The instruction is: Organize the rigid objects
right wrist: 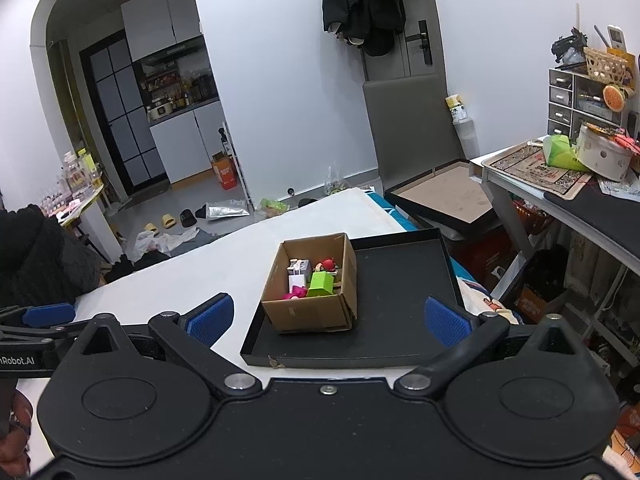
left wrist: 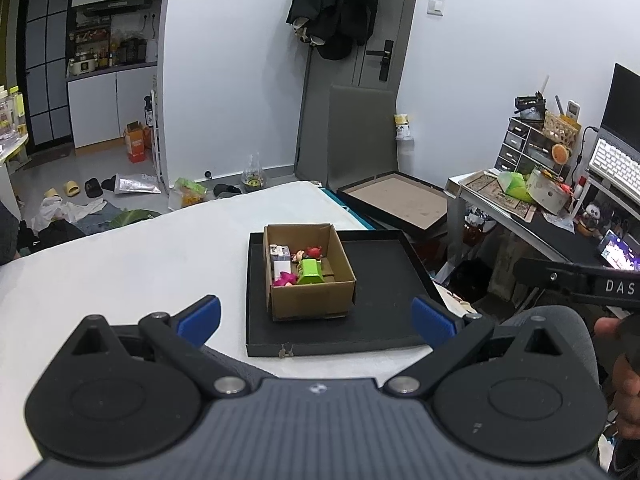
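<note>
**Cluttered room, white bench, boxed toys ahead**

Sitting dead ahead of both tools: cardboard box [left wrist: 310, 270] of toys [right wrist: 311, 278] on black tray [left wrist: 384, 288]. Hovering wide open, gripping nothing: left tool [left wrist: 316, 316], right tool [right wrist: 328, 320]. Neither clearly nearer.

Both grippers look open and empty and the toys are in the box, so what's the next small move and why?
Probably hold both back. The left gripper and right gripper are open and empty, the toys sit inside the box on the tray, and no loose pieces show.
</note>
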Demonstrator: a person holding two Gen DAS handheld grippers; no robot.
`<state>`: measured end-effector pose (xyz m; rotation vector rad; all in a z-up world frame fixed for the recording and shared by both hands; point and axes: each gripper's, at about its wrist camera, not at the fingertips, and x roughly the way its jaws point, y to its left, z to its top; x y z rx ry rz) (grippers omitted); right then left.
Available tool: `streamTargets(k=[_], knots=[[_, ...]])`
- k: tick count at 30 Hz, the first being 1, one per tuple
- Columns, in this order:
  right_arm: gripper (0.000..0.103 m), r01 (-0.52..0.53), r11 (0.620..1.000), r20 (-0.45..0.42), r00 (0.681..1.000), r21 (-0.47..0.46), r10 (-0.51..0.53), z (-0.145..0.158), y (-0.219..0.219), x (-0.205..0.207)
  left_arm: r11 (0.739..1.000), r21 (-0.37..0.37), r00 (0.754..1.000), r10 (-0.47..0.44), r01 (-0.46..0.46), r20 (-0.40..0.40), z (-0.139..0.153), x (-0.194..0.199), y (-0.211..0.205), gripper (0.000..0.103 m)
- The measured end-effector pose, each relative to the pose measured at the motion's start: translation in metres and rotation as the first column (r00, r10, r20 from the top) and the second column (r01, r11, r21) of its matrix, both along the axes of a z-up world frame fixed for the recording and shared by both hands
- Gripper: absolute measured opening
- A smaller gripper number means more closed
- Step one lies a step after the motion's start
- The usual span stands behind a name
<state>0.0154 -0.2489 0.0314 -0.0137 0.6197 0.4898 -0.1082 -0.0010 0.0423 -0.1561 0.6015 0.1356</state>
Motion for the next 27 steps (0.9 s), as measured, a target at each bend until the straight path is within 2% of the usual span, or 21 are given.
streamTargets(k=[27], knots=[[0.103, 0.007, 1.0, 0.061, 0.998, 0.01, -0.008, 0.009, -0.011, -0.019, 1.0, 0.017, 0.999, -0.007, 0.006, 0.053, 0.008, -0.022, -0.01, 0.101]])
